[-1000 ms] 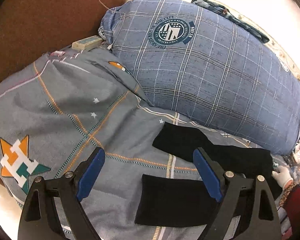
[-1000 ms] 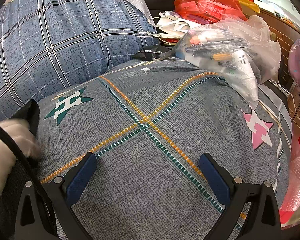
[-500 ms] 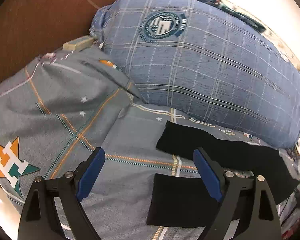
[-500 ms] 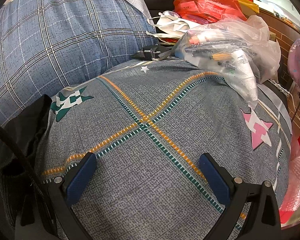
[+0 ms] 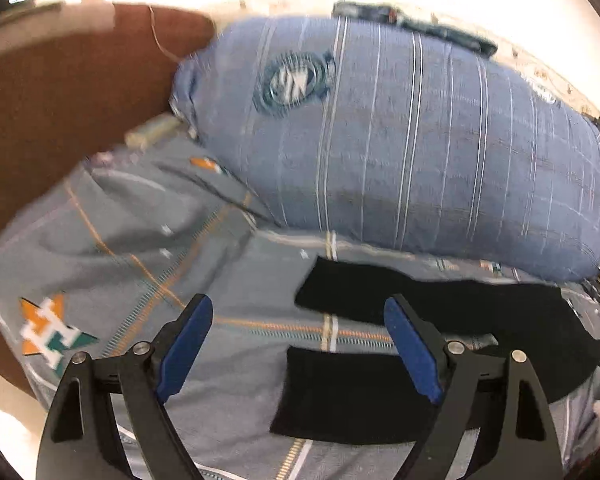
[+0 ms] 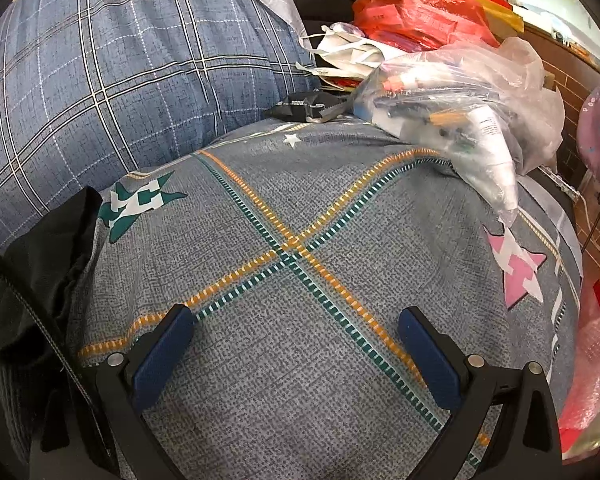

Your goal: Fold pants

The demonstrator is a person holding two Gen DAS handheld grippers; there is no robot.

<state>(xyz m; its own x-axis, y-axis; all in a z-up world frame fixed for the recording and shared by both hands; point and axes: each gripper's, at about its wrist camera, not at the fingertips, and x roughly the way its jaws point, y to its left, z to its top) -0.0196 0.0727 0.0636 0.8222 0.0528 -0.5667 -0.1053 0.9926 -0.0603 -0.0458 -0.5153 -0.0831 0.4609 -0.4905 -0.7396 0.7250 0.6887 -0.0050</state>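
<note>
Left wrist view: your left gripper (image 5: 298,344) was wide open, gripping nothing, and the black pants (image 5: 380,392) lay spread on the grey bedspread (image 5: 140,248) at lower right — legs apart, probably ready for a fold. Blue plaid pillow (image 5: 420,160) crowded the top.

Right wrist view: your right gripper (image 6: 296,354) hung open too — pants bunched at left edge, plastic bag (image 6: 460,112) cluttering upper right.

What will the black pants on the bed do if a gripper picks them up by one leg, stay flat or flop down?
The black fabric pants would probably flop: they lie thin on the grey patterned bedspread, and their bunched end is wrinkled. They look light, so one open left gripper could likely lift them. The other leg may drag along.
</note>
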